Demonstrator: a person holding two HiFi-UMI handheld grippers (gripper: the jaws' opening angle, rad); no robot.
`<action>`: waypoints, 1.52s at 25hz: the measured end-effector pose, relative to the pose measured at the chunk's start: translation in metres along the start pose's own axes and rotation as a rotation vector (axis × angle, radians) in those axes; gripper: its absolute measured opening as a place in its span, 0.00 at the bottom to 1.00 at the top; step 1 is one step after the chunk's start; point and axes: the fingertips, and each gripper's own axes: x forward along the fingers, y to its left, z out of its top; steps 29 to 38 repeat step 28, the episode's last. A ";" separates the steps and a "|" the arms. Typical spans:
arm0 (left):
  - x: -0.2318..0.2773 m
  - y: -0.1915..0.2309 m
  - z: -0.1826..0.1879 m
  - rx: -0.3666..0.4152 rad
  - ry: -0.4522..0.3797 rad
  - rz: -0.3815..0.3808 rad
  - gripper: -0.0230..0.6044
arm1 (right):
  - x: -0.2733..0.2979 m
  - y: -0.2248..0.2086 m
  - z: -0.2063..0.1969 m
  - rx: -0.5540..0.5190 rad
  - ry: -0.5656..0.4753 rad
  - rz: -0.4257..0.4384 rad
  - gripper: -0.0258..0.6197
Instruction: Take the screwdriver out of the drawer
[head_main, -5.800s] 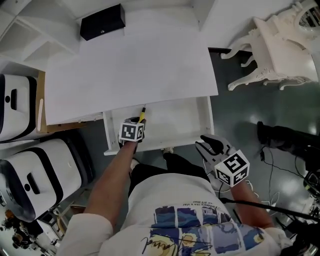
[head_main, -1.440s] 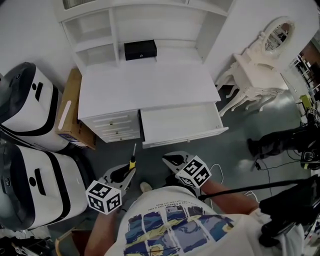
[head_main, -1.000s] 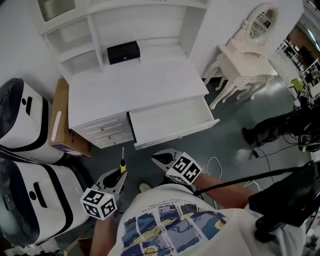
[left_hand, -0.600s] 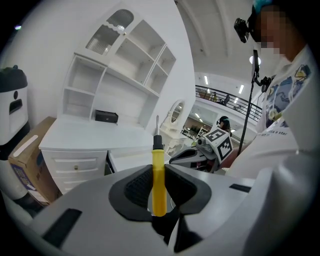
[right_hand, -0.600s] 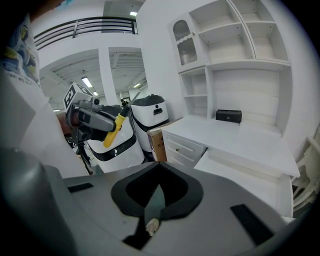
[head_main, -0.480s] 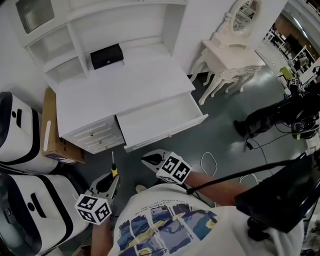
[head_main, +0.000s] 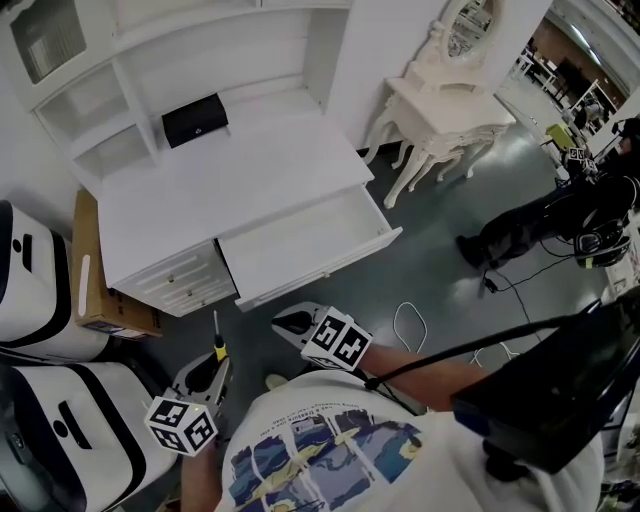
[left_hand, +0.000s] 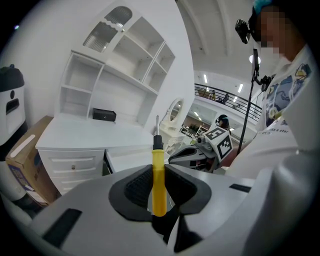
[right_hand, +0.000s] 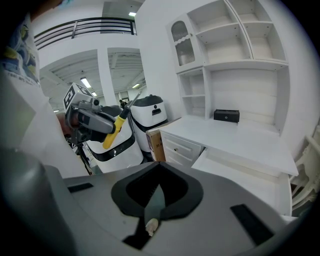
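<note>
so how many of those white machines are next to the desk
2 white machines: one by the cardboard box, one nearer, beside the left tongs. More may sit out of frame.

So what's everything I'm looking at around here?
desk: one, white, with shelves above, ahead of the person
drawer: one, white, pulled open under the desktop
box: one, black, at the back of the desktop
cardboard box: one, brown, on the floor left of the desk
machines: two, white with black trim, far left
dressing table: one, white, with a mirror, right of the desk
cable: one loop, white, on the grey floor
another person: one, dark clothing, at right
screwdriver: one, yellow handle, out of the drawer
left gripper: jaws shut on the screwdriver
right gripper: jaws shut, nothing held
</note>
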 end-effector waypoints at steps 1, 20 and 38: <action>0.001 0.000 0.000 0.001 0.002 -0.001 0.17 | 0.000 -0.001 0.000 0.001 0.001 0.000 0.08; 0.027 -0.003 0.007 0.008 0.040 -0.021 0.17 | -0.009 -0.025 -0.004 0.016 0.001 -0.014 0.08; 0.061 0.000 0.023 0.014 0.056 -0.035 0.17 | -0.016 -0.057 -0.006 0.042 0.006 -0.020 0.08</action>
